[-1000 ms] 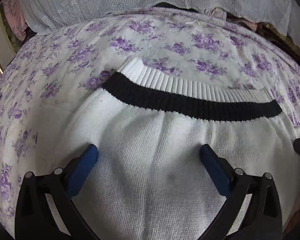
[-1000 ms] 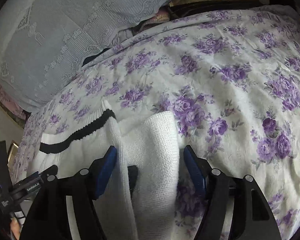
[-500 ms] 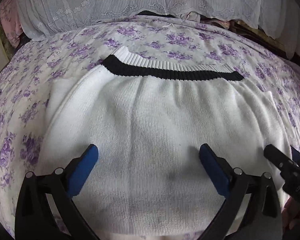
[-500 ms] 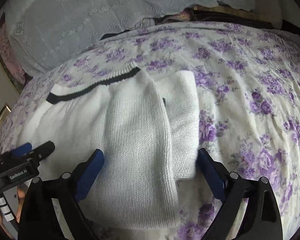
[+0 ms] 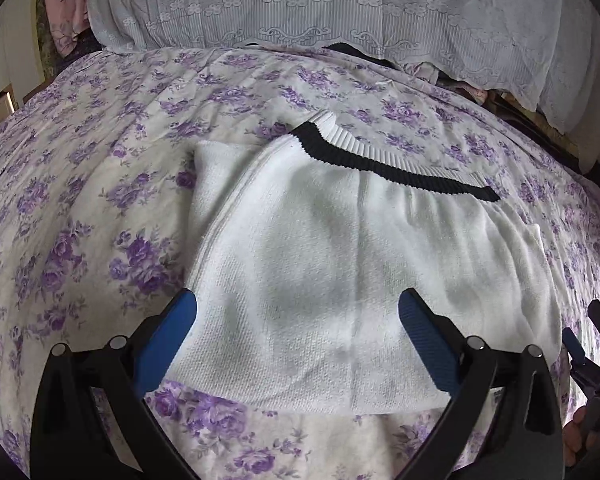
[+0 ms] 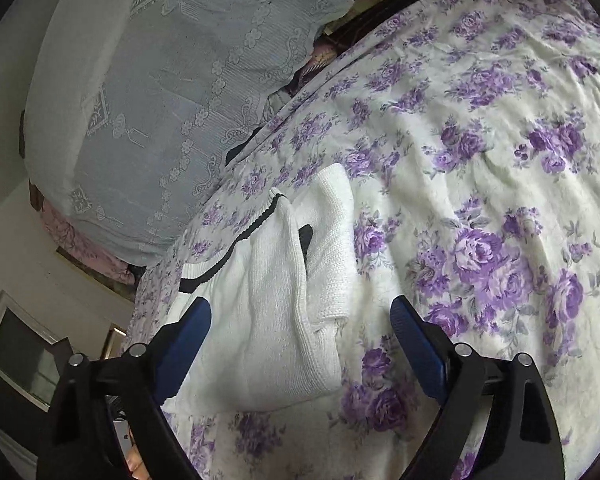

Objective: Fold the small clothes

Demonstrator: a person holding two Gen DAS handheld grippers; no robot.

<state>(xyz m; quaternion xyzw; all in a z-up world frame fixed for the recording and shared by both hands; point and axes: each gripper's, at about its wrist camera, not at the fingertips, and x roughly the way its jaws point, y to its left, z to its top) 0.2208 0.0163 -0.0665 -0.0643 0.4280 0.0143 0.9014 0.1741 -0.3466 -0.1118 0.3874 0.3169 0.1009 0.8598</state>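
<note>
A white knit sweater (image 5: 340,260) with a black stripe (image 5: 400,176) along its ribbed hem lies flat on the bed, sleeves folded in at both sides. My left gripper (image 5: 298,304) hovers open over its near edge, pads apart and touching nothing. My right gripper (image 6: 300,308) is at the sweater's (image 6: 276,320) right side. Its jaws are closing but still wide, and the folded sleeve (image 6: 332,240) lies between and below the pads, unpressed. Part of the right gripper (image 5: 592,344) shows at the left wrist view's right edge.
A floral purple-and-white bedspread (image 5: 80,200) covers the bed (image 6: 500,160) all around the sweater. A pale lace cover (image 5: 340,8) drapes over a pile at the far side. A person's hand (image 5: 576,440) shows at the lower right edge.
Both grippers have drawn back from the sweater, so its near edge now shows. The right gripper, which straddled the folded sleeve closely, stands wider and clear of it.
</note>
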